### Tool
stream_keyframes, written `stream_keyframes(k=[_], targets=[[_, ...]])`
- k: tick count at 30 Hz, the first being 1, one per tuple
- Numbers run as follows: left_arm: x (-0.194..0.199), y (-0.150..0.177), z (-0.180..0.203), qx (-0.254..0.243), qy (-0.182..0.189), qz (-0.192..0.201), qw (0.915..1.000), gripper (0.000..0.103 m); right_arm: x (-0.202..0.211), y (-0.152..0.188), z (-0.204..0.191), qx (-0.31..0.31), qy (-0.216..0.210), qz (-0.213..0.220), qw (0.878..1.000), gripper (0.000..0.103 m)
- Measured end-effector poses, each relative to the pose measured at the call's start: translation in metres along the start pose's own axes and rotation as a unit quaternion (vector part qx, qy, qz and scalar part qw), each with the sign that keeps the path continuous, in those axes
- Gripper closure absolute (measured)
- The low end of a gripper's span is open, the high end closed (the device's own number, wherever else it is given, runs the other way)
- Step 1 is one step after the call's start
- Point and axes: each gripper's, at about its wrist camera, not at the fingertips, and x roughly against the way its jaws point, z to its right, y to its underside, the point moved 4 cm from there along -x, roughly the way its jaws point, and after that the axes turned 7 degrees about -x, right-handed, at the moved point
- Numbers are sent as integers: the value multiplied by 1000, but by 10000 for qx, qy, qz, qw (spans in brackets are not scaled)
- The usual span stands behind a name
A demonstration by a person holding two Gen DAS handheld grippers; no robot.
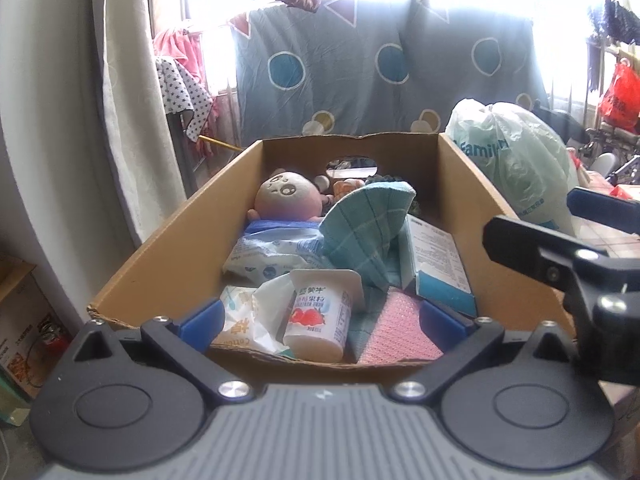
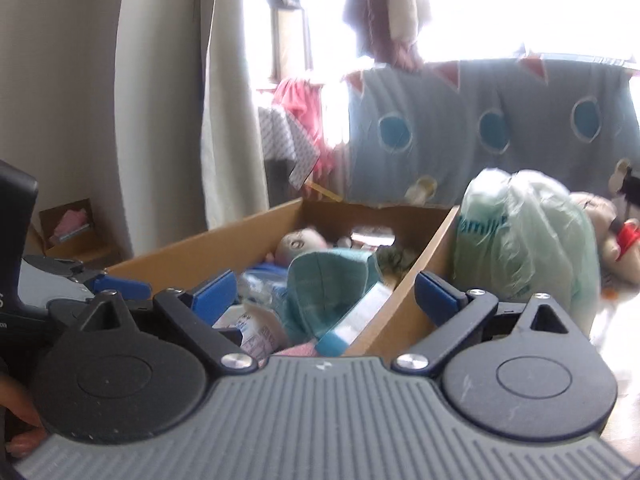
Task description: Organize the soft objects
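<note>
A cardboard box (image 1: 168, 248) sits open-topped in front of the window, and it is packed. At the far end, under the oval handle hole, lies one plush doll (image 1: 286, 196) with a round pale face, and beside it something small and orange that I cannot make out. One teal checked cloth (image 1: 362, 228) is bunched up in the middle, arching over the other things. Under the doll lies one crinkled blue-and-white plastic packet (image 1: 276, 254). Along the right wall of the box stands one white and blue carton (image 1: 438, 268), tipped on its edge. At the near end one yogurt cup (image 1: 318, 316) with a strawberry on its label stands leaning, its foil lid peeled up; to its left is one white wrapper with yellow print (image 1: 240, 312), and to its right one pink dotted cloth (image 1: 396, 332) lying flat on the bottom. Outside the box, just against its right wall, is one stuffed pale green plastic bag (image 1: 516, 160), and in the right wrist view one more plush toy (image 2: 600, 232) lies beyond that bag. The left gripper (image 1: 320, 320) hangs over the near rim of the box with its jaws spread wide and holding nothing; the yogurt cup sits between the blue fingertips but untouched. The right gripper (image 2: 326, 292) hovers by the box's right wall, jaws likewise wide apart and empty.
</note>
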Motion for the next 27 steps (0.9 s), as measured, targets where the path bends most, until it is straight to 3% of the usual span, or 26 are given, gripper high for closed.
stream_keyframes(k=[3,8,18,22,27], targets=[[0,1,-2,-3,103,75,9999,0,-8,1,0,-73,-24,-118,9999,7],[0,1,0,6,86,83,9999,0,-13,3,10,-86,475,-231,9986,7],[-1,0,0,-13,117,17,9999,0,-21,9,26,-96,1017,-366,9941,7],[-1,0,-1,-18,145,33,9999,0,-25,12,33,-316,947,-535,9936,7],[-5,-2,-4,-16,314,-58,9995,0,-27,17,24,260,1167,-629,9908,11]])
